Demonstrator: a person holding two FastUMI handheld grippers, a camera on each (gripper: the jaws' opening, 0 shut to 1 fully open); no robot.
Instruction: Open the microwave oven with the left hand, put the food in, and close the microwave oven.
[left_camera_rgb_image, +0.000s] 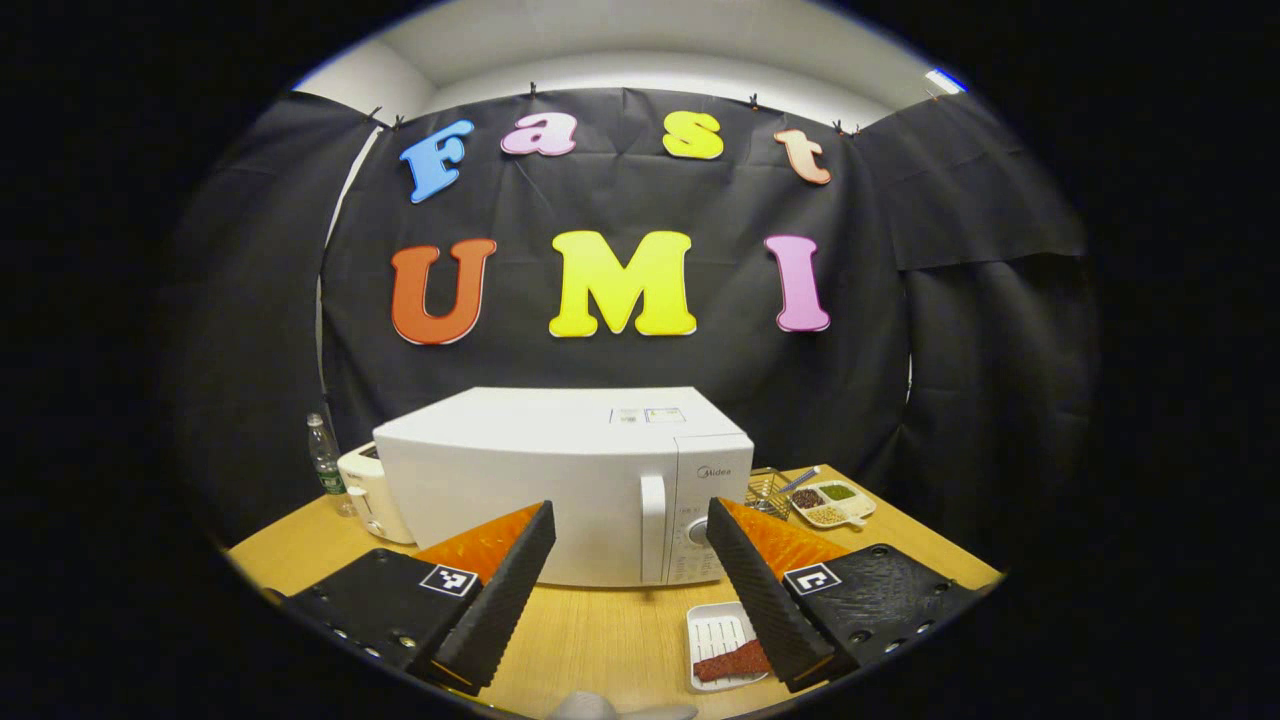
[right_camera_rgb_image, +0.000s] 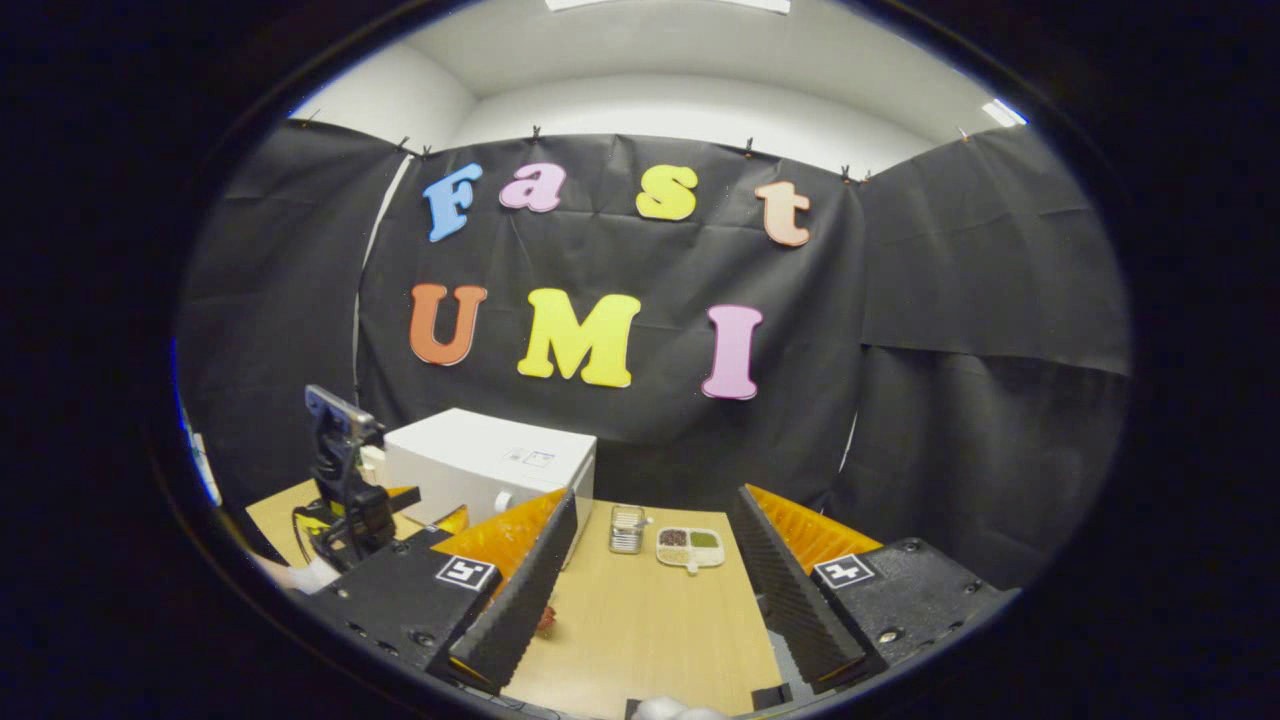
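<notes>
In the left gripper view, the left gripper (left_camera_rgb_image: 630, 590) hangs above a wooden worktop (left_camera_rgb_image: 610, 640), its two fingers spread wide and holding nothing. Straight ahead stands a white microwave oven (left_camera_rgb_image: 560, 480) with its door closed. The door's upright handle (left_camera_rgb_image: 652, 528) sits between the spread fingers in this view, some way beyond their tips, which suggests the gripper is lined up to reach for it; the opening step looks not yet begun. On the worktop in front of the microwave oven, near the right finger and partly hidden by it, lies a small white tray (left_camera_rgb_image: 722, 645) carrying the food (left_camera_rgb_image: 732, 662), a dark reddish slab. It seems placed there so it is ready to be picked up once the door is open. To the left of the microwave oven stand a toaster (left_camera_rgb_image: 365, 495) and a plastic bottle (left_camera_rgb_image: 323, 458). To its right are a small wire basket (left_camera_rgb_image: 768, 492) and a divided dish (left_camera_rgb_image: 832, 502) of grains.

In the right gripper view, the right gripper (right_camera_rgb_image: 655, 600) is also released, fingers apart and empty, above bare worktop. The microwave oven shows at the left, farther off. The left gripper's body is in front of it, with a pale sleeve cuff (right_camera_rgb_image: 312, 574) below. A sliver of something red, probably the food, peeks out beside the left finger. The wire basket and divided dish sit ahead between the fingers.
</notes>
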